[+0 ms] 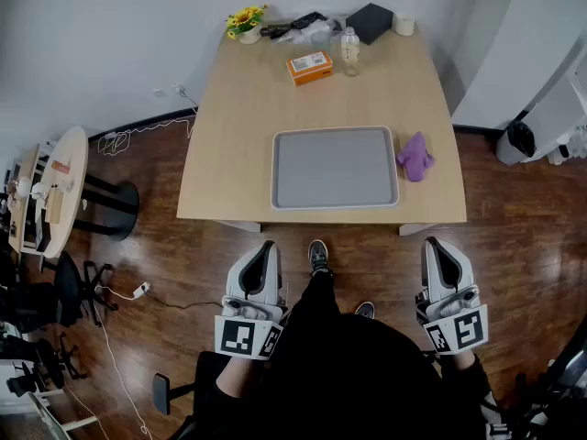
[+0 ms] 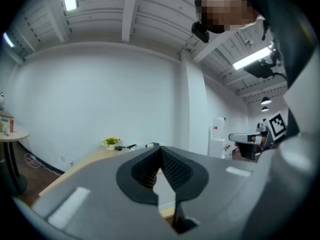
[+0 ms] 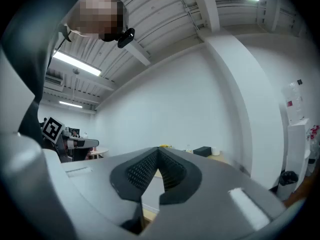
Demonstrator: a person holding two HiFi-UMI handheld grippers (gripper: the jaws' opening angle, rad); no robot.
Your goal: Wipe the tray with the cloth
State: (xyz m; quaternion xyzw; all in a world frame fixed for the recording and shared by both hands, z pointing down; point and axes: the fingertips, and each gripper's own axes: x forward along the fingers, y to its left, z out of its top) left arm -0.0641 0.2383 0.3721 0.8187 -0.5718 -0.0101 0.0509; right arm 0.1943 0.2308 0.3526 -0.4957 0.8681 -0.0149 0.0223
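Head view: the wooden desk (image 1: pixel 229 136) stands ahead of me, with the grey tray (image 1: pixel 335 168) lying flat near its front edge. My left gripper (image 1: pixel 267 246) and right gripper (image 1: pixel 433 243) hang level over the floor (image 1: pixel 202 255), short of the desk and well apart from the tray. Each gripper view shows the jaws pressed together. The purple cloth (image 1: pixel 415 157) lies crumpled on the desk just beside the tray's right rim, ahead of my right jaws.
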